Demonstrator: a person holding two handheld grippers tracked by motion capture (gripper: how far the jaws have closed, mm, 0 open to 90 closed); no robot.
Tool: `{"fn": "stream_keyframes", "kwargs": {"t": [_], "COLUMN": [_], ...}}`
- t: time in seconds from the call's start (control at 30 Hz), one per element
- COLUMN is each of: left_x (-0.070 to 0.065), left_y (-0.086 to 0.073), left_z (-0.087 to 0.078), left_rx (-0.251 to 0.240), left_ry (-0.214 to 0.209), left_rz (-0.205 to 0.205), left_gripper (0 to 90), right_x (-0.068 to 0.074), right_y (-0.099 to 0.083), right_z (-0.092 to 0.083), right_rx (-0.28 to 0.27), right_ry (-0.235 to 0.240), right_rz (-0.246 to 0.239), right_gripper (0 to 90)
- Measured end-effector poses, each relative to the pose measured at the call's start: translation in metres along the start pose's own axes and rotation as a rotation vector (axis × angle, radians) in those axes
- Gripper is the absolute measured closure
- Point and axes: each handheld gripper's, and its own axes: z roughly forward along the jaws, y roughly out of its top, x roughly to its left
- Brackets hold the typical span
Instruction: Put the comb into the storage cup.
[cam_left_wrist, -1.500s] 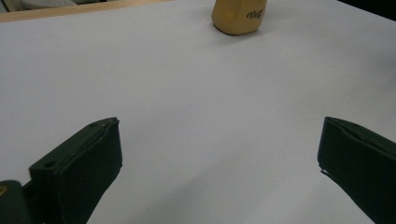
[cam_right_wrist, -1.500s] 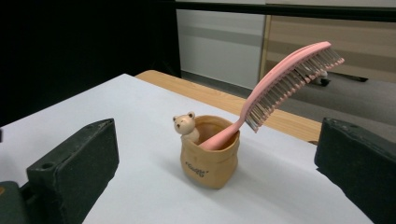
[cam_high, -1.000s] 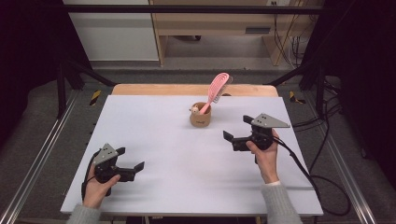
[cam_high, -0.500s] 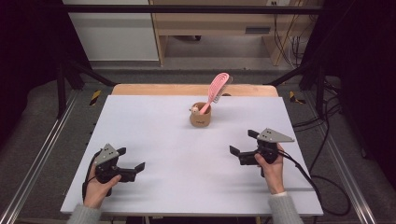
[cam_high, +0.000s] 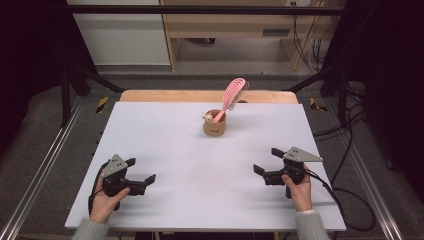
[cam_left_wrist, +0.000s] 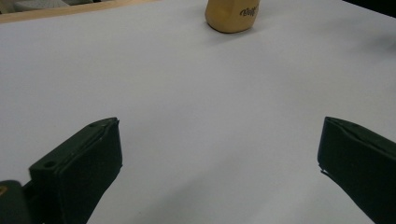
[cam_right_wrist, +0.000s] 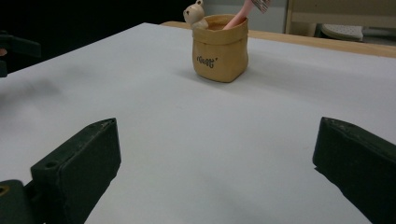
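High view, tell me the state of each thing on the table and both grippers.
Tan bag-shaped holder: upright, holding the brush.
Pink hairbrush: handle down in the holder, leaning right, head up.
Left gripper: open, empty, low over the table.
Right gripper: open, empty, apart from the holder.
White table: bare around the holder.

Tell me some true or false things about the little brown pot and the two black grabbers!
1. The pink brush stands in the brown pot. True.
2. The right gripper is squeezing the pot. False: it is open, holds nothing, and is apart from the pot, near the table's front edge.
3. The left gripper is open. True.
4. The pot lies tipped on its side. False: it stands upright.
5. A tiny bear figure sits at the pot's rim. True.
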Motion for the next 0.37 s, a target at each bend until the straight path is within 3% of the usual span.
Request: {"fn": "stream_keyframes", "kwargs": {"t": [0.37], "left_x": [-0.001], "left_y": [0.0], "left_z": [0.001], "left_rx": [-0.006], "left_ry": [-0.003], "left_rz": [0.003], "left_gripper": [0.0], "right_x": [-0.009], "right_y": [-0.015], "right_z": [-0.01], "right_rx": [-0.002], "right_ry": [-0.014], "right_rz": [0.031], "right_gripper": [1.1]}}
